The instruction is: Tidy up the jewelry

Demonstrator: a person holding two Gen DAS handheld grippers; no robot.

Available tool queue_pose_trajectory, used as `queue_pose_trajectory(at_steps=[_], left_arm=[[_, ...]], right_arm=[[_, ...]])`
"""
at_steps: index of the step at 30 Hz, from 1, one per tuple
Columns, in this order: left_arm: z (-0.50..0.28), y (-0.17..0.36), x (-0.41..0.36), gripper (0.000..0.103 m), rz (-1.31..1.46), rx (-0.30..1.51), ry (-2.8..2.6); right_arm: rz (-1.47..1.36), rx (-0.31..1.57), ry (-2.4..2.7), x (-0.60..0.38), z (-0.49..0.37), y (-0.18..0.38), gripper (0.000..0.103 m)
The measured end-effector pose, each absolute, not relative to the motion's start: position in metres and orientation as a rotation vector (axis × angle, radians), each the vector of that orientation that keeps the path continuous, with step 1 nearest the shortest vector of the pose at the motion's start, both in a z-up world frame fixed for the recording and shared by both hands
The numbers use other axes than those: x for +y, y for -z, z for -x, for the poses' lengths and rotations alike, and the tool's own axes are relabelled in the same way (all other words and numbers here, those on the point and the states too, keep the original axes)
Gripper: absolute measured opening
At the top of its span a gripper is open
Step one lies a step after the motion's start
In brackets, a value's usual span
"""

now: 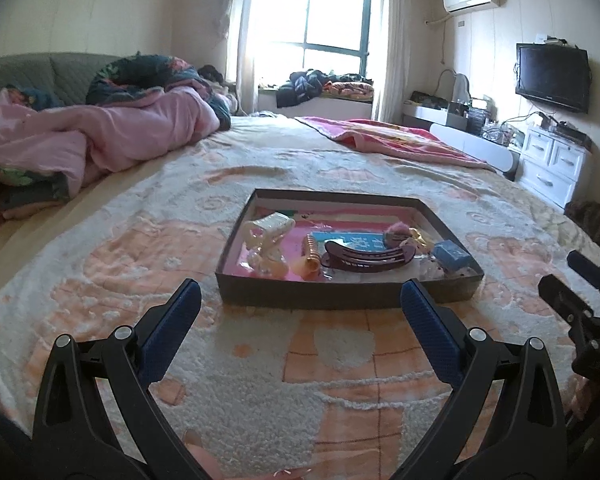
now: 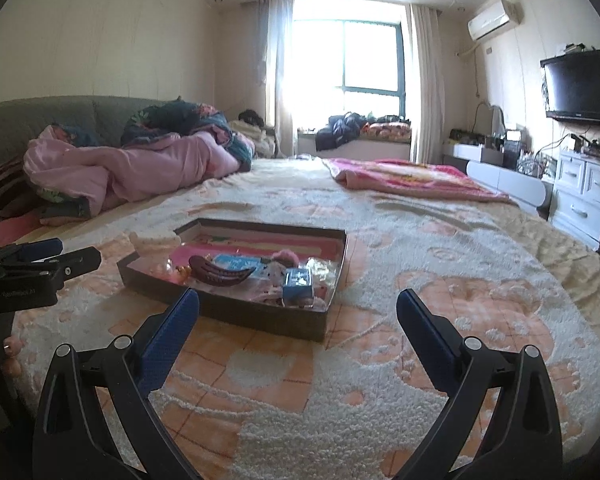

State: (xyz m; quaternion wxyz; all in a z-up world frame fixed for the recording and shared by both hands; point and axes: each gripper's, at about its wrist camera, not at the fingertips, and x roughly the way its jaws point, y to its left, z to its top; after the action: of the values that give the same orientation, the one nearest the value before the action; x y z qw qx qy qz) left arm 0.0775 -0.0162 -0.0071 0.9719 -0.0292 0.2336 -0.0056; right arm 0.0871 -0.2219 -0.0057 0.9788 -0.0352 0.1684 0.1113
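A shallow dark box (image 1: 339,294) lies on the bed and holds hair accessories: a maroon banana clip (image 1: 369,258), a white claw clip (image 1: 270,228), an orange comb clip (image 1: 311,256), a small blue box (image 1: 453,256) and a pink fluffy piece (image 1: 397,230). My left gripper (image 1: 300,300) is open and empty, just in front of the box's near wall. In the right wrist view the box (image 2: 228,308) sits ahead to the left, with the maroon clip (image 2: 224,274) and blue box (image 2: 298,282) inside. My right gripper (image 2: 298,308) is open and empty at the box's near right corner.
The bed is covered by a cream and orange fluffy blanket (image 1: 260,380). A pink quilt (image 1: 100,136) is heaped at the far left, a pink blanket (image 1: 387,136) at the far right. White drawers (image 1: 551,164) and a wall TV (image 1: 551,76) stand right of the bed.
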Motion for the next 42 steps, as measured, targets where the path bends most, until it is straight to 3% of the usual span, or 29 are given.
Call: queue_pose_trajectory(at_steps=[42], left_arm=[[-0.082,0.017,-0.016,0.092,0.079,0.444,0.088]], right_arm=[[0.038,0.328,-0.224,-0.227,-0.094,0.016,0.096]])
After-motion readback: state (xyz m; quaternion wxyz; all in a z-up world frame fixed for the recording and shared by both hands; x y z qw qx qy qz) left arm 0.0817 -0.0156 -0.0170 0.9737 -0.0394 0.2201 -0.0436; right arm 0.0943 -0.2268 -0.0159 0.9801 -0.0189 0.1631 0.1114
